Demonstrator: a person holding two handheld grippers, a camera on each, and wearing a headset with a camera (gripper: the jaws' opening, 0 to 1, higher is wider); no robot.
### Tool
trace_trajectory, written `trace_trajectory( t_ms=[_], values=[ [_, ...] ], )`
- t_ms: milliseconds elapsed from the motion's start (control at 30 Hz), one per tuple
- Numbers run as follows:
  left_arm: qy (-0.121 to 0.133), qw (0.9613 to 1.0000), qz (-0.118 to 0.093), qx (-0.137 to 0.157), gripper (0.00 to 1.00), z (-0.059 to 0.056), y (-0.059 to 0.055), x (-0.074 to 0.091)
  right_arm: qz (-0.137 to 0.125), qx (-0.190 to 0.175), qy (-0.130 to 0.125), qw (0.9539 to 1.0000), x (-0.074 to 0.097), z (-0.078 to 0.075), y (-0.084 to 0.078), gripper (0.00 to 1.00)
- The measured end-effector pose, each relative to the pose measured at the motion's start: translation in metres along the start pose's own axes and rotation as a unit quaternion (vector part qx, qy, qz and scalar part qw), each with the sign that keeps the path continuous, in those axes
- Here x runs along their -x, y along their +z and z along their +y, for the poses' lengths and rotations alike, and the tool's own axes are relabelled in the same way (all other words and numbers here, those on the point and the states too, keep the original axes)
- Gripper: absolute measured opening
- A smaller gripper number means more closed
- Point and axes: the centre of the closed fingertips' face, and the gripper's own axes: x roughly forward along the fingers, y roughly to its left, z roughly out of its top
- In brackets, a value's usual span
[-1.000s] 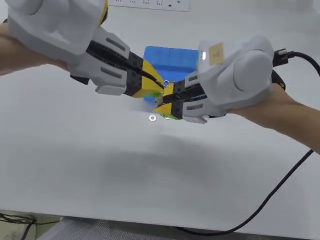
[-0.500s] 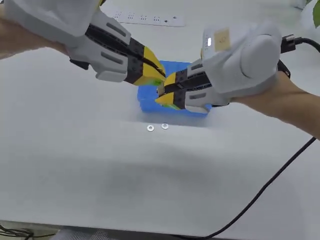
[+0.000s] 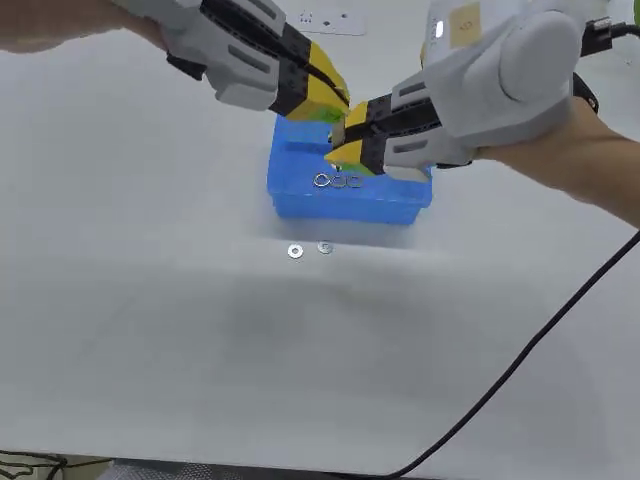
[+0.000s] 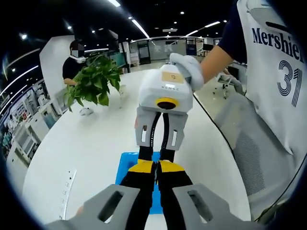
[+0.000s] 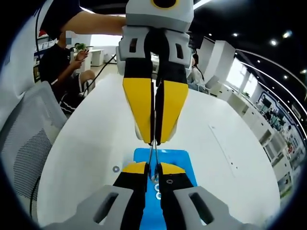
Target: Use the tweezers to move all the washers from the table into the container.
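Holds thin metal tweezers (image 5: pixel 152 152) pinched between shut left claw (image 3: pixel 338 100) and shut right claw (image 3: pixel 337 158) above blue plastic container (image 3: pixel 350 208). Risks tweezers twisting loose, missing two small silver washers (image 3: pixel 295 251) at 6 o'clock on white tabletop (image 3: pixel 200 330).

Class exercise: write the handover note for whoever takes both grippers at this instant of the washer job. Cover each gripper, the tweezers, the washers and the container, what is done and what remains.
left gripper: shut on the tweezers, above the blue container.
right gripper: facing it, jaws closed on the tweezers' tip end, over the container.
Done: three washers lie in the container.
Left: two washers on the table, just in front of the container. I cannot tell whether the tweezers' tips hold a washer.
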Motion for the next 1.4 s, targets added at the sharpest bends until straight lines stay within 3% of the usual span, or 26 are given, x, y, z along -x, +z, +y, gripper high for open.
trace_trajectory(
  t_ms=[200, 467, 833, 1100, 1400],
  values=[
    [-0.002, 1.0000, 0.002, 0.008, 0.06, 0.017, -0.016, -0.015, 0.009, -0.009, 0.003, 0.9999, -0.015, -0.018, -0.023, 0.09],
    [-0.019, 0.9995, 0.009, 0.023, 0.06, 0.025, -0.038, -0.033, 0.025, -0.017, 0.016, 0.9994, -0.034, -0.021, -0.049, 0.09],
    [-0.026, 0.9987, 0.005, 0.043, 0.06, 0.027, -0.051, -0.044, 0.032, -0.031, 0.024, 0.9987, -0.040, -0.020, -0.065, 0.09],
    [-0.023, 0.9988, 0.004, 0.044, 0.06, 0.027, -0.050, -0.043, 0.032, -0.027, 0.019, 0.9989, -0.040, -0.020, -0.063, 0.10],
    [-0.013, 0.9993, -0.005, 0.035, 0.06, 0.026, -0.033, -0.033, 0.019, -0.023, 0.001, 0.9995, -0.028, -0.025, -0.049, 0.11]
  ],
)
